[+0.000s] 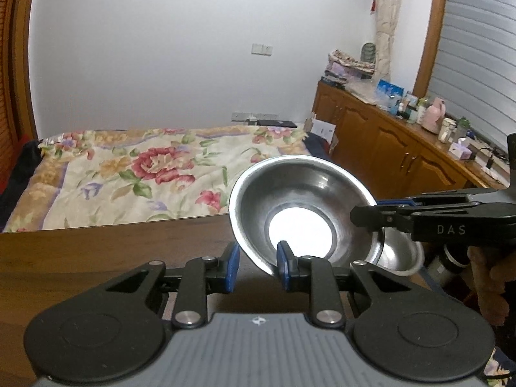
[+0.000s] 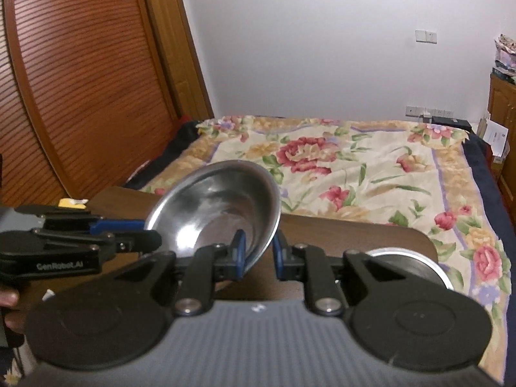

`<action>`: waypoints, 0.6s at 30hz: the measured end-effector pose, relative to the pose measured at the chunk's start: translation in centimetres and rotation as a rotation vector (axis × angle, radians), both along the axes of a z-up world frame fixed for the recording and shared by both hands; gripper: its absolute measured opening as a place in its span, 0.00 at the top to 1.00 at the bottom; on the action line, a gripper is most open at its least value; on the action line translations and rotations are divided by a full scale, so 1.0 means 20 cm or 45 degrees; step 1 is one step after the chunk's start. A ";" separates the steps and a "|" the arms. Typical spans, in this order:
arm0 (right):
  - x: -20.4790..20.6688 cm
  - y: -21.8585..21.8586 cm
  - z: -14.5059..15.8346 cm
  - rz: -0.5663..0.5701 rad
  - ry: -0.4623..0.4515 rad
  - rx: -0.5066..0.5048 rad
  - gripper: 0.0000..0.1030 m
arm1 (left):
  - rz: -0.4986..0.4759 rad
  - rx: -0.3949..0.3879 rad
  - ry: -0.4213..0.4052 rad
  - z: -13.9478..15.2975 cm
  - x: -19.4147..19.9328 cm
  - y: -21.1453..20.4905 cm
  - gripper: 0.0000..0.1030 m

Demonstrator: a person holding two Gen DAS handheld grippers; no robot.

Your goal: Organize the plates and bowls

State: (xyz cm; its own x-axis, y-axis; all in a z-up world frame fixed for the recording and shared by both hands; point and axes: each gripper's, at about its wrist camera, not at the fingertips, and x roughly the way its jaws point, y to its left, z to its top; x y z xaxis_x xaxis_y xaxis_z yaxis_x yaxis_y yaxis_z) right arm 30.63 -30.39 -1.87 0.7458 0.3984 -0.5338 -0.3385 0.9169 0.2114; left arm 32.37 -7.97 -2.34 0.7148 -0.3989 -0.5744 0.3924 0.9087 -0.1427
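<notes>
A shiny steel bowl [image 1: 300, 206] is held tilted above the brown table [image 1: 96, 251]; it also shows in the right wrist view [image 2: 219, 213]. My left gripper [image 1: 258, 269] is open, its right blue pad by the bowl's near rim. My right gripper [image 2: 258, 253] has its jaws on either side of the bowl's rim, with a gap showing on the right side. In the left wrist view the right gripper [image 1: 364, 221] reaches over the bowl's right rim. A second steel bowl [image 1: 403, 254] stands on the table under it, also seen in the right wrist view [image 2: 409, 261].
A bed with a floral quilt [image 1: 154, 174] lies behind the table. A wooden cabinet [image 1: 387, 148] with bottles and boxes runs along the right wall. A slatted wooden door [image 2: 71, 96] stands at the left. A yellow object [image 2: 72, 203] lies at the table's far left.
</notes>
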 end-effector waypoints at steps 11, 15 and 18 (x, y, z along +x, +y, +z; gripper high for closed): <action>-0.26 -0.03 0.06 -0.016 -0.018 0.026 0.81 | -0.064 -0.006 -0.076 0.12 -0.32 0.01 0.74; -0.36 -0.03 0.08 -0.014 -0.024 0.027 0.81 | -0.082 -0.006 -0.092 0.14 -0.43 0.02 0.74; -0.43 -0.03 0.09 -0.008 -0.032 0.026 0.81 | -0.094 -0.007 -0.100 0.16 -0.52 0.03 0.74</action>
